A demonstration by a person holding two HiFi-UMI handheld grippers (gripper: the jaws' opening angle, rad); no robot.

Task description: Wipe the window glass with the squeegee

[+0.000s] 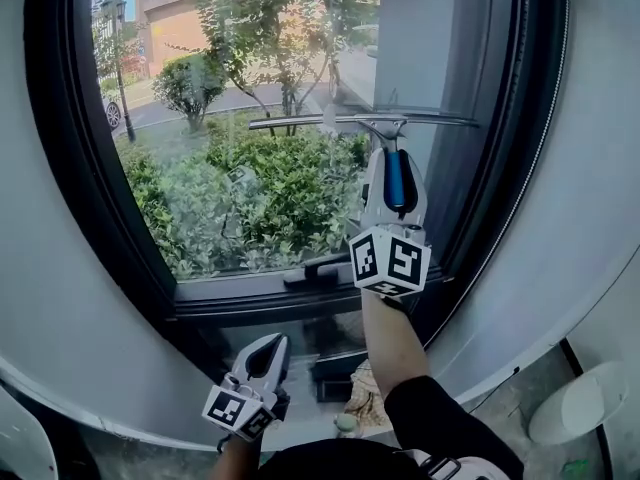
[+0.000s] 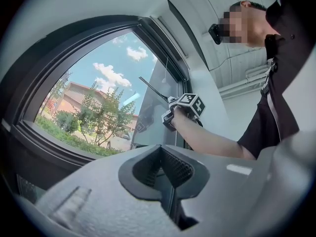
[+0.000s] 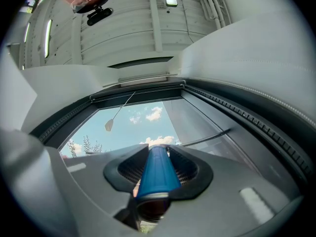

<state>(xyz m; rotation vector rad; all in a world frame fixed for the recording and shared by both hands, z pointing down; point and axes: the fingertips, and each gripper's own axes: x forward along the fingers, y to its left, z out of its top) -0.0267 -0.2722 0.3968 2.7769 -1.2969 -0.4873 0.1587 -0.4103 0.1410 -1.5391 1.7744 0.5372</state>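
Head view: right gripper (image 1: 392,163) raised before window glass (image 1: 250,198); jaws clamped on squeegee (image 1: 330,119) by its blue handle; blade across upper glass
Left gripper (image 1: 268,341): below window glass; jaws together, empty

Leafy green hedge (image 1: 270,188) outside, down-left of the right gripper (image 1: 392,160) jaws, with a tan building (image 1: 190,13) up-left. Crumpled rag (image 1: 365,393) just right of the left gripper (image 1: 266,343) jaws, white tub (image 1: 585,403) way off right.

Squeegee handle (image 1: 396,186) base hidden within right gripper (image 1: 392,164)
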